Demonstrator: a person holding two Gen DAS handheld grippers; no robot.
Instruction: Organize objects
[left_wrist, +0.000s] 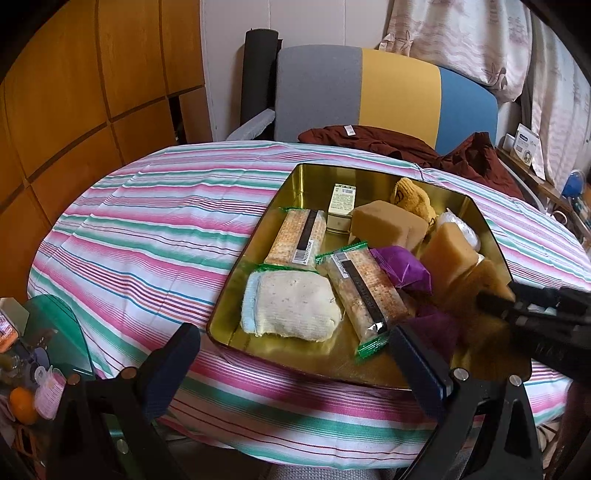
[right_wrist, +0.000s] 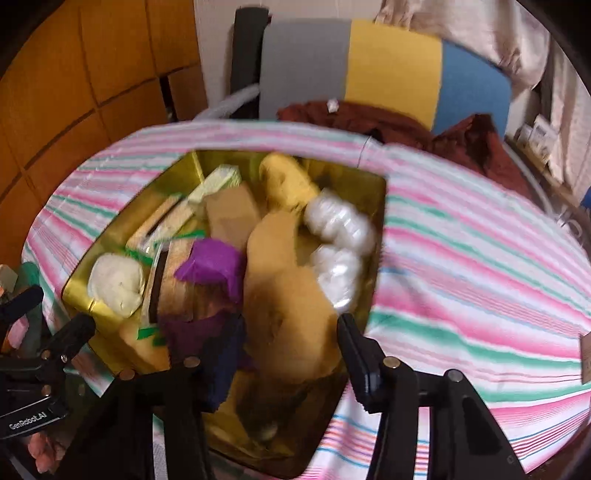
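My right tongs (right_wrist: 291, 332) straddle a tan oblong sponge block (right_wrist: 288, 295) in the shiny gold rectangular tin (left_wrist: 314, 173) on the striped-cloth worktop (left_wrist: 147, 221), but blur hides whether the pads press it. The block's long axis runs away from me, far end tilted leftward. My left tongs (left_wrist: 295, 354) gape wide and empty over the tin's near edge.
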